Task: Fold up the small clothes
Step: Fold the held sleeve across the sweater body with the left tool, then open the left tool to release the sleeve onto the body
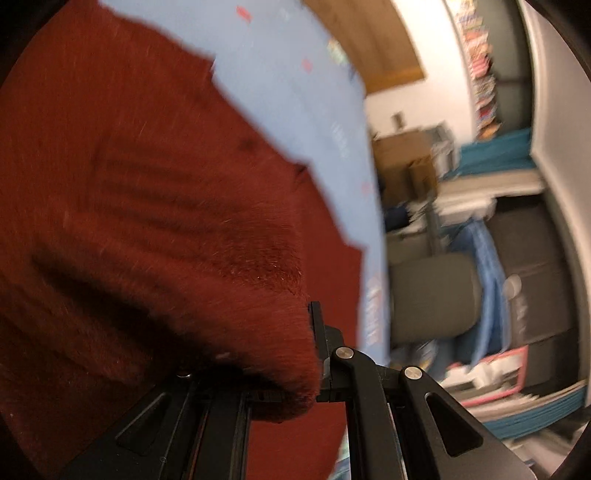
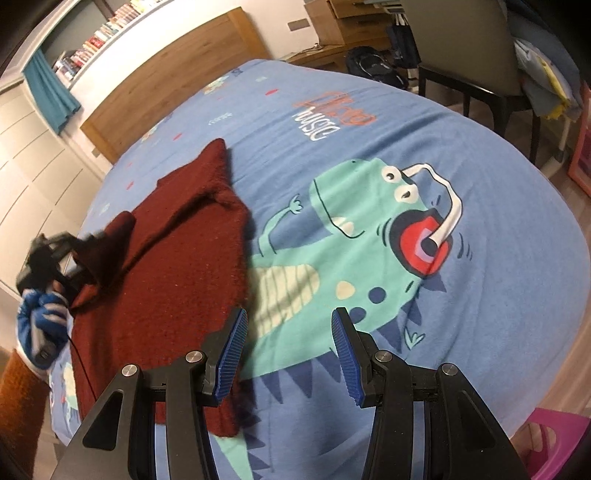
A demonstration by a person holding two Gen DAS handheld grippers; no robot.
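A dark red knitted sweater [image 2: 166, 273] lies on the blue dinosaur bedspread [image 2: 498, 258], at the left of the right wrist view. My left gripper [image 2: 85, 243] is shut on the sweater's left edge and lifts it off the bed. In the left wrist view the sweater [image 1: 147, 221] fills the frame and drapes over the gripper [image 1: 306, 354], hiding one finger. My right gripper [image 2: 288, 350] is open and empty, above the bedspread just right of the sweater's near edge.
A wooden headboard [image 2: 177, 70] and bookshelf [image 2: 107, 29] stand at the far end of the bed. A grey chair [image 2: 476, 48] with clothes, a black bag [image 2: 373, 66] and a pink box [image 2: 580, 155] stand to the right.
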